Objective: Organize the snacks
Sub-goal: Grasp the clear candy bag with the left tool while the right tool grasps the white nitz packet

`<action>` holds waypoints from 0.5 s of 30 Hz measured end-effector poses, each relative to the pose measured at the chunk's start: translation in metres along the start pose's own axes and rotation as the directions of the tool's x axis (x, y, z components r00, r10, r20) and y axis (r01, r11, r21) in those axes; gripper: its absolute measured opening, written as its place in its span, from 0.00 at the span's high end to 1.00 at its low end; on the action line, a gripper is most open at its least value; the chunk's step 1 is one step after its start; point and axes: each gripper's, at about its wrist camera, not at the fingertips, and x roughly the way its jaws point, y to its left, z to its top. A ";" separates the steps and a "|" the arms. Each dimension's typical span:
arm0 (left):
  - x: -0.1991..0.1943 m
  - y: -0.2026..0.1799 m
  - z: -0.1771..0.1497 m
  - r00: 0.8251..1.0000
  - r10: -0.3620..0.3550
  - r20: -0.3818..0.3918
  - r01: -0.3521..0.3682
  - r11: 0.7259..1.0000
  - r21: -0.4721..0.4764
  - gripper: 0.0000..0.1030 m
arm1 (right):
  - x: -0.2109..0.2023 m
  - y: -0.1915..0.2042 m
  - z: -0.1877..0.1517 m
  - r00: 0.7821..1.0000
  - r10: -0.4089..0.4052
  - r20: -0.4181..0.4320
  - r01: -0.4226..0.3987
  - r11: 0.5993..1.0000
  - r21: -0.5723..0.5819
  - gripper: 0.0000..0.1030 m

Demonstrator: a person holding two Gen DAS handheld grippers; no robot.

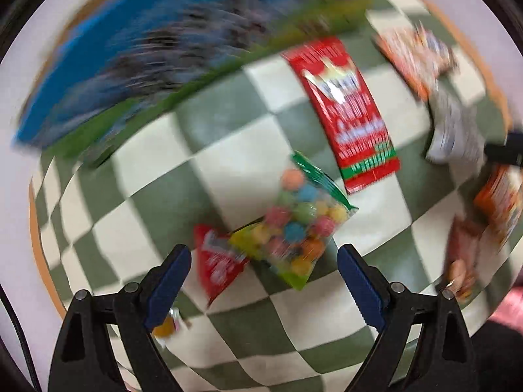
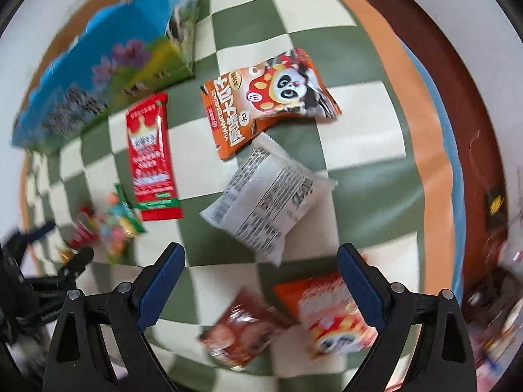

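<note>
bright even light, heavy motion blur, fisheye warp, dark edges

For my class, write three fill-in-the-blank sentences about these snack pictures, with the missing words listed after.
1. The snacks lie on a green-and-white ____ cloth.
2. The clear bag of coloured candy balls lies in front of the ____ gripper.
3. The orange packet shows a cartoon ____.
4. Both grippers' jaws stand ____; the right gripper holds nothing.

Missing words: checkered; left; panda; open

The left gripper (image 1: pixel 264 254) had two black plastic arms with triangular cut-outs and round silver rivets. Its fingers (image 1: pixel 170 281) carried dark blue ribbed pads. The right gripper (image 2: pixel 261 254) looked the same, black with blue pads.
</note>
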 end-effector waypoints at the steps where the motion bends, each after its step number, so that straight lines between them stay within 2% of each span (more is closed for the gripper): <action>1: 0.011 -0.008 0.006 0.999 -0.010 -0.031 0.011 0.999 0.036 0.11 | 0.003 0.000 0.003 1.000 -0.022 -0.011 0.022 1.000 -0.004 0.07; 4: 0.029 -0.023 0.015 0.997 -0.013 -0.073 0.019 0.996 0.088 0.11 | 0.010 -0.011 0.014 0.998 0.056 -0.036 -0.052 0.994 0.097 0.07; 6: 0.040 -0.029 0.019 0.996 0.009 -0.085 -0.001 0.996 0.094 0.26 | 0.016 -0.024 0.020 0.994 0.103 -0.039 -0.093 0.975 0.203 0.07; 7: 0.041 -0.028 0.021 0.996 0.025 -0.086 -0.018 0.996 0.087 0.39 | 0.019 -0.028 0.022 0.992 0.120 -0.036 -0.108 0.963 0.245 0.07; 8: 0.043 -0.025 0.022 0.995 0.020 -0.094 -0.015 0.998 0.055 0.43 | 0.024 -0.034 0.024 0.989 0.141 -0.037 -0.124 0.948 0.294 0.07; 10: 0.043 -0.010 0.022 0.994 -0.051 -0.101 0.043 0.996 -0.075 0.43 | 0.036 -0.041 0.026 0.983 0.176 -0.044 -0.148 0.918 0.368 0.09; 11: 0.043 -0.003 0.021 0.990 -0.091 -0.104 0.076 0.988 -0.137 0.44 | 0.043 -0.043 0.027 0.981 0.186 -0.048 -0.152 0.905 0.398 0.17; 12: 0.043 0.007 0.019 0.984 -0.146 -0.106 0.121 0.969 -0.217 0.44 | 0.047 -0.045 0.027 0.981 0.186 -0.051 -0.150 0.900 0.409 0.24; 13: 0.044 0.016 0.016 0.976 -0.193 -0.103 0.157 0.946 -0.285 0.44 | 0.051 -0.046 0.026 0.982 0.183 -0.054 -0.145 0.899 0.412 0.37; 15: 0.048 0.029 0.010 0.959 -0.266 -0.097 0.210 0.898 -0.387 0.44 | 0.058 -0.043 0.026 0.986 0.156 -0.051 -0.124 0.912 0.391 0.40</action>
